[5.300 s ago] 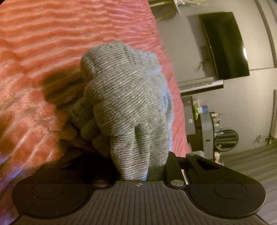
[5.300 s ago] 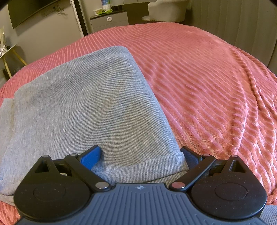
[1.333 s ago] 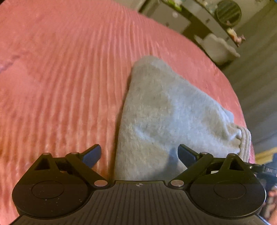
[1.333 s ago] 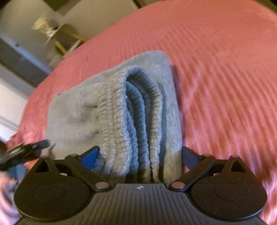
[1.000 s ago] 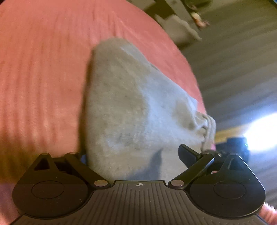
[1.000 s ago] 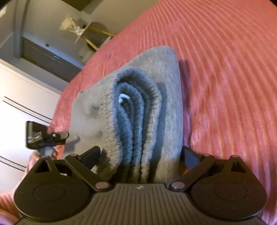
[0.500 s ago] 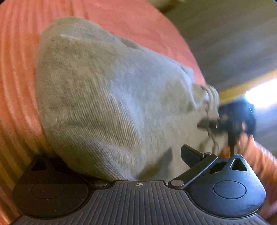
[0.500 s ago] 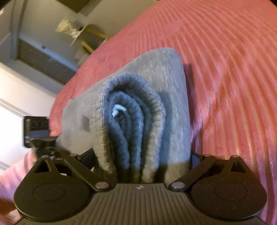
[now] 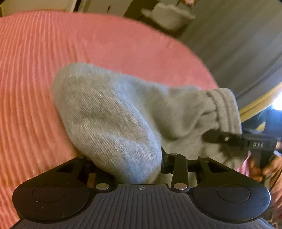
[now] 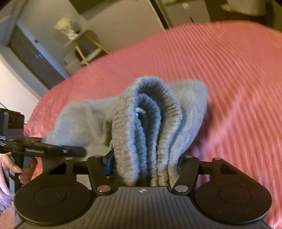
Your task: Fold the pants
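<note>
The grey knit pants are a thick folded bundle held up off the pink ribbed bedspread. My left gripper is shut on the rounded fold end of the bundle. My right gripper is shut on the stacked ribbed waistband end. The right gripper also shows at the right of the left wrist view, and the left gripper at the left of the right wrist view. The fingertips of both are hidden in cloth.
The bedspread spreads under and beyond the bundle. A pale chair and grey curtain stand past the bed's far edge. A shelf with yellow legs and white cabinets stand beyond the bed in the right wrist view.
Both grippers went from open around the bundle's ends to shut on them. The bundle has lifted off the bedspread.
</note>
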A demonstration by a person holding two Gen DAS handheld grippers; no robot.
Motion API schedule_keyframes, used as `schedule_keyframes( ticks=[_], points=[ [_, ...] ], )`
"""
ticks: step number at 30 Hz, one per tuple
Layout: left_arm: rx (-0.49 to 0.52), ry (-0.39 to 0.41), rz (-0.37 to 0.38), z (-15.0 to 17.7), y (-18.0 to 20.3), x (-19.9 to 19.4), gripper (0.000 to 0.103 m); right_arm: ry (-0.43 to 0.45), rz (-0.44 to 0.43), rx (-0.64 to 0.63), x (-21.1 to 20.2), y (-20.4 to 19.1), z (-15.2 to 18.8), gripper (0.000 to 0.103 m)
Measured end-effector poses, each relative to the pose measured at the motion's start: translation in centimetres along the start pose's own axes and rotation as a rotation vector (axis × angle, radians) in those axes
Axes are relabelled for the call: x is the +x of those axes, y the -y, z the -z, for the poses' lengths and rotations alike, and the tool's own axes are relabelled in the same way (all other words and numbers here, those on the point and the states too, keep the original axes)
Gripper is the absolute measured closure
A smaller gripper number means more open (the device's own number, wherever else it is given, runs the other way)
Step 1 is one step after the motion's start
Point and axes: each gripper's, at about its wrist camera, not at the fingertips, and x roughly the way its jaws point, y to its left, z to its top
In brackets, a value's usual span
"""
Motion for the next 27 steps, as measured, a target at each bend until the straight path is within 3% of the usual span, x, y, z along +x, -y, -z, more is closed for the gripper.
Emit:
schedule_keyframes(
  ticks=[5, 10, 12, 14, 15, 17, 18, 19, 20, 23, 26, 27],
  points=[
    [0.039, 0.124, -0.019, -4.0, 0.7, -2.5, 0.066, 0.096, -0.035, -0.077, -1.0, -2.8, -3.5, 0.046],
    [-0.001, 0.234, -0.076, -8.8, -1.6, -2.4, 0.064, 0.191, -0.042, -0.024, 0.9, -1.7, -8.6, 0.047],
    [-0.025, 0.231, -0.106, -9.9, -2.8, -1.2, 0.061, 0.211, -0.044, -0.006, 2.4, -0.8, -10.2, 0.047],
    [-0.058, 0.196, -0.176, -10.5, -4.3, 0.8, 0.052, 0.198, -0.023, 0.036, 4.3, 0.7, -11.0, 0.046],
    [-0.071, 0.171, -0.218, -10.6, -5.1, 1.9, 0.048, 0.183, -0.006, 0.054, 5.7, 1.3, -11.5, 0.044],
    [-0.095, 0.104, -0.340, -10.0, -6.1, 5.1, 0.031, 0.138, 0.099, 0.071, 8.4, 2.3, -11.8, 0.028],
    [-0.099, 0.100, -0.342, -9.4, -6.8, 5.3, 0.027, 0.112, 0.159, 0.096, 9.5, 3.2, -11.7, 0.024],
    [-0.116, 0.121, -0.319, -8.7, -7.4, 4.8, 0.022, 0.082, 0.215, 0.134, 10.2, 4.2, -11.6, 0.014],
    [-0.139, 0.143, -0.303, -8.1, -7.8, 4.0, 0.022, 0.060, 0.212, 0.175, 10.2, 5.4, -11.4, 0.009],
    [-0.167, 0.235, -0.333, -5.7, -8.2, 0.2, 0.023, 0.083, 0.120, 0.237, 7.9, 6.8, -10.5, 0.008],
    [-0.133, 0.298, -0.379, -3.6, -6.1, -1.9, 0.023, 0.238, 0.233, 0.231, 3.7, 5.7, -8.9, 0.008],
    [-0.123, 0.313, -0.361, -3.0, -5.4, -2.4, 0.022, 0.278, 0.212, 0.221, 2.5, 5.1, -8.1, 0.008]
  ],
)
